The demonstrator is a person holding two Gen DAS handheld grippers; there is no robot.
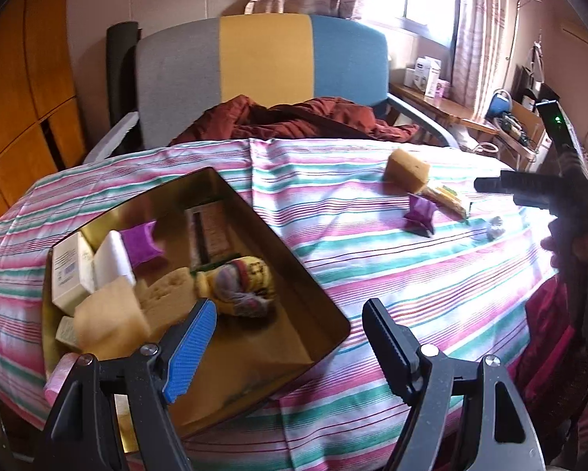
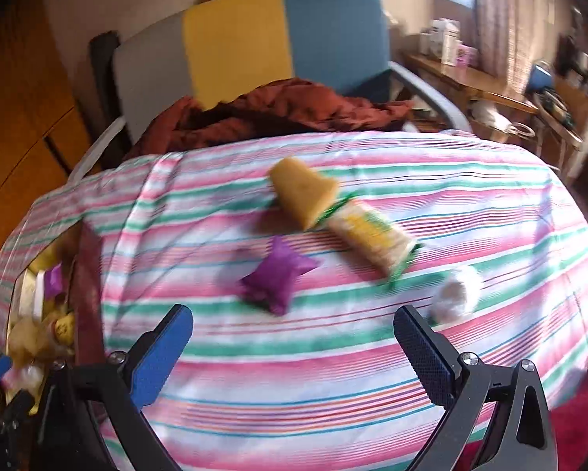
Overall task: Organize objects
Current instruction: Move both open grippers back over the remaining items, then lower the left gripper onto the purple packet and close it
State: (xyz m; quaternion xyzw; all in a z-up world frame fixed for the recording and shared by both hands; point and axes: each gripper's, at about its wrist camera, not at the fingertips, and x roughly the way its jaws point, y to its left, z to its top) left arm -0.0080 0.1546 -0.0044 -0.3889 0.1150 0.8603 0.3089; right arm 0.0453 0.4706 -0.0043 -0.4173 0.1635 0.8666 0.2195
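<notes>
We see both tongs tilted down over the striped surface (image 2: 333, 353), the left tongs (image 1: 290, 345) and right tongs (image 2: 294, 349) spread wide and empty. At ten o'clock, the shiny gold tin (image 1: 325, 306) holds sponges and boxes. At twelve o'clock lie a porous yellow sponge (image 2: 303, 196), purple star-shaped pouch (image 2: 278, 278) and wrapped packet (image 2: 372, 239).

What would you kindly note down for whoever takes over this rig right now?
Left claw: open, empty, over the gold tin.
Right claw: open, empty, above the striped cloth.
Done: the tin already holds sponges, a small box, a purple packet and a wrapped sweet.
Left: on the cloth lie a yellow sponge, a snack packet, a purple pouch and a white wrapped piece; each likely goes into the tin.
</notes>
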